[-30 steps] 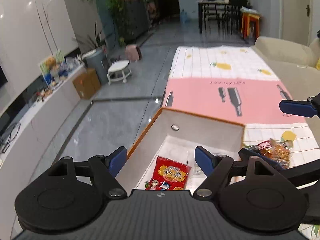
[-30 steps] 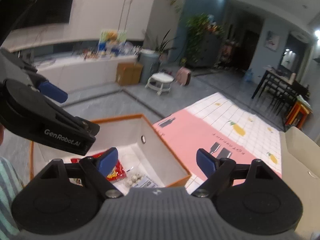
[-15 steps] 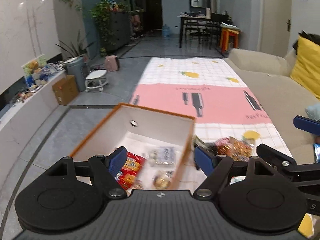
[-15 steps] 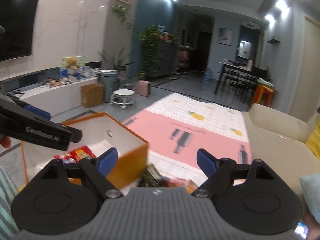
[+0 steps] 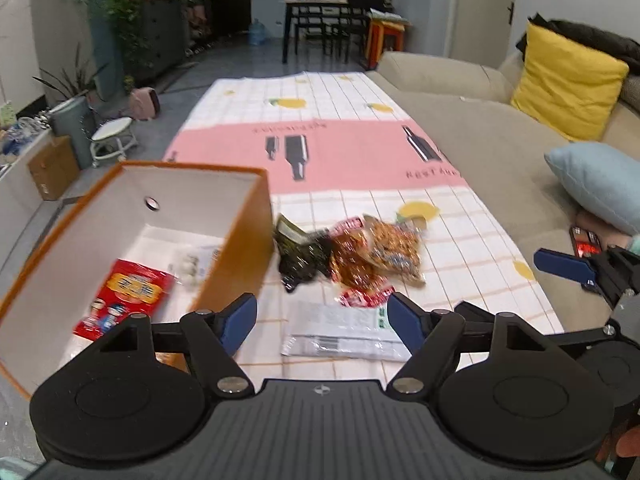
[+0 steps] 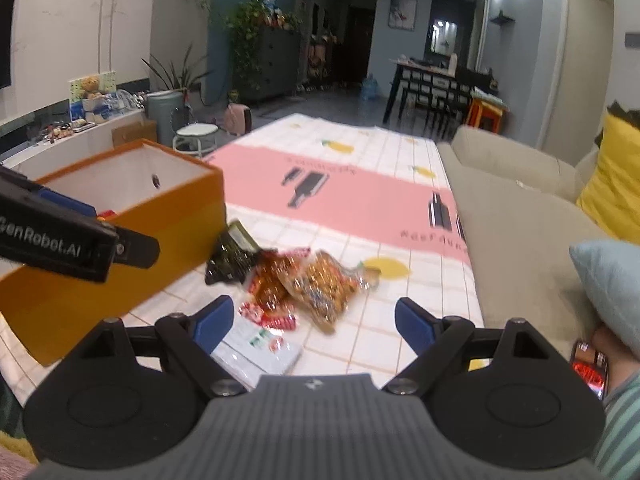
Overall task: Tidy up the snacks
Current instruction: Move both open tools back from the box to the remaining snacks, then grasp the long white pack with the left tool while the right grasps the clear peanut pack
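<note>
An orange box [image 5: 244, 240] with a white inside stands on the checked cloth at the left; it also shows in the right wrist view [image 6: 168, 220]. Inside lie a red snack packet [image 5: 128, 296] and a small pale packet [image 5: 192, 264]. Right of the box lies a pile: a dark packet [image 5: 300, 256], orange-brown snack bags [image 5: 384, 252] and a flat white packet [image 5: 340, 332]. The pile also shows in the right wrist view [image 6: 304, 280]. My left gripper [image 5: 322, 320] is open and empty above the white packet. My right gripper [image 6: 314, 324] is open and empty above the pile.
The cloth [image 5: 352, 152] covers a long low table. A beige sofa [image 5: 480, 132] with a yellow cushion [image 5: 564, 84] and a light blue cushion [image 5: 600, 184] runs along the right. A stool [image 5: 112, 136] and a cardboard box [image 5: 52, 168] stand on the floor at the left.
Both grippers have swung right from over the box toward the snack pile. Both stay open and empty.
</note>
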A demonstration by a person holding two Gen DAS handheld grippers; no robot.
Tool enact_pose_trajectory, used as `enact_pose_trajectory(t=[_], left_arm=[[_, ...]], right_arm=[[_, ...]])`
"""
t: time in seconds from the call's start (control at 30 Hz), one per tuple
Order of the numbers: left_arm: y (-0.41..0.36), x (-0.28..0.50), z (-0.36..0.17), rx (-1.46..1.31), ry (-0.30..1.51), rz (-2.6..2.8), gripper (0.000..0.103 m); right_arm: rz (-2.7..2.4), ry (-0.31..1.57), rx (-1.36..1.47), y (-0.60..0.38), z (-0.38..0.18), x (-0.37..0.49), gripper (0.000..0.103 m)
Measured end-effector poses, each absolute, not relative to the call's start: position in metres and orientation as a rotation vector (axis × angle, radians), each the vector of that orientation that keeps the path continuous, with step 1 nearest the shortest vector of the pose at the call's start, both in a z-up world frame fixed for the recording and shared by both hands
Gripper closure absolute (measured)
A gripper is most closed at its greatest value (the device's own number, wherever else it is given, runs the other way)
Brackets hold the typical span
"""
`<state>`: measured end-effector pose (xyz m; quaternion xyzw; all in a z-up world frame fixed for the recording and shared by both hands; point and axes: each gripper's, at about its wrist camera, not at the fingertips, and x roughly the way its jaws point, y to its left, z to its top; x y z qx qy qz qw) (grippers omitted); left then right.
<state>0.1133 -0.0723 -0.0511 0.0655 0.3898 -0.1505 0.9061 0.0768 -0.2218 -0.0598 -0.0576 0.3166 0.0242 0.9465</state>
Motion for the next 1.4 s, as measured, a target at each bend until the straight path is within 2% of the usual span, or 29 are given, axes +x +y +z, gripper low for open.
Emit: enact_pose_trajectory(t=[0.07, 0.47, 1.07, 1.23, 1.37, 1.4], left_arm=[[-0.075, 0.116, -0.057, 0.140, 0.826, -0.316, 0.021], [-0.087, 0.145, -0.083, 0.093, 0.881, -0.381, 0.021], [-0.095, 0.189, -0.123, 0.100, 0.984, -0.319, 0.022], [-0.083, 0.178, -0.125, 0.045, 1.075, -0.259, 0.022], [-0.072, 0.169, -0.130, -0.049, 1.164, -0.248, 0.022], [-0.068, 0.168, -0.133, -0.079, 1.186, -0.251, 0.023]], right_arm=[[0.039, 0.662, -0.119, -0.225, -0.066, 0.078, 0.018], [0.035, 0.742, -0.163, -0.234, -0.097, 0.108, 0.019], [0.083, 0.840, -0.074, -0.249, -0.130, 0.160, 0.029], [0.098, 0.913, -0.109, -0.238, -0.146, 0.157, 0.043], [0.083, 0.910, -0.086, -0.241, -0.149, 0.158, 0.045], [0.080, 0.913, -0.086, -0.241, -0.150, 0.159, 0.049]])
